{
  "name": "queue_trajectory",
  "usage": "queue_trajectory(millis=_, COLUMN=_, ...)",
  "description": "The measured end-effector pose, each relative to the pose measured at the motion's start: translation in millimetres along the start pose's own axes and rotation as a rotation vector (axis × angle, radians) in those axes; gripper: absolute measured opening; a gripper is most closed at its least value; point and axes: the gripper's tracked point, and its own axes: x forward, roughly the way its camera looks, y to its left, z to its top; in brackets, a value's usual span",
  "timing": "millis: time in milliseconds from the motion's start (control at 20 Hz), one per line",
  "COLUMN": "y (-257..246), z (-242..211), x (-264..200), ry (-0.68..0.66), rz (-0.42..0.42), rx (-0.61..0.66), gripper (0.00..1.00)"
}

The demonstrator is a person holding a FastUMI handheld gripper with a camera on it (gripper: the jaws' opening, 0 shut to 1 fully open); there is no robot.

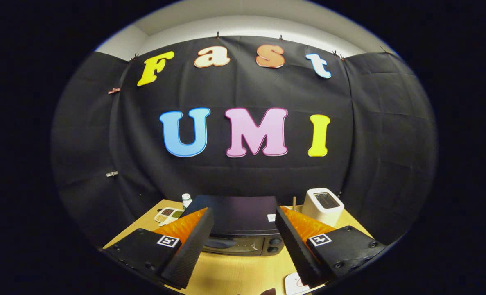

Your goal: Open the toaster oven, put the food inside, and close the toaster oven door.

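On the wooden table (pixel 234 272), at the far left, a divided dish (pixel 168 214) of small foods sits with a white bottle (pixel 186 199) just behind it. Next comes the black toaster oven (pixel 238 225), beyond the gripper (pixel 243 246) and framed between its two fingers (pixel 189 250), its door shut and its knobs on the right side. Those fingers stand wide apart, holding nothing, above the tabletop. To the right, a white toaster (pixel 322 206) stands near the oven's corner. A white round object (pixel 295 283) lies just beside the right finger.
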Motion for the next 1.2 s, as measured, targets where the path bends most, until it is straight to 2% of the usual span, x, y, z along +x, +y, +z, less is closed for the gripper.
queue_trajectory(millis=350, y=40, z=-90, x=66, ry=0.204, rz=0.001, rx=-0.041, gripper=0.99)
queue_trajectory(millis=650, y=52, z=-139, x=100, ry=0.330, rz=-0.019, rx=-0.042, gripper=0.99)
queue_trajectory(millis=950, y=49, z=-155, x=111, ry=0.394, rz=-0.072, rx=-0.003, gripper=0.99)
queue_trajectory(millis=1200, y=53, z=-158, x=99, ry=0.406, rz=-0.060, rx=-0.002, gripper=0.99)
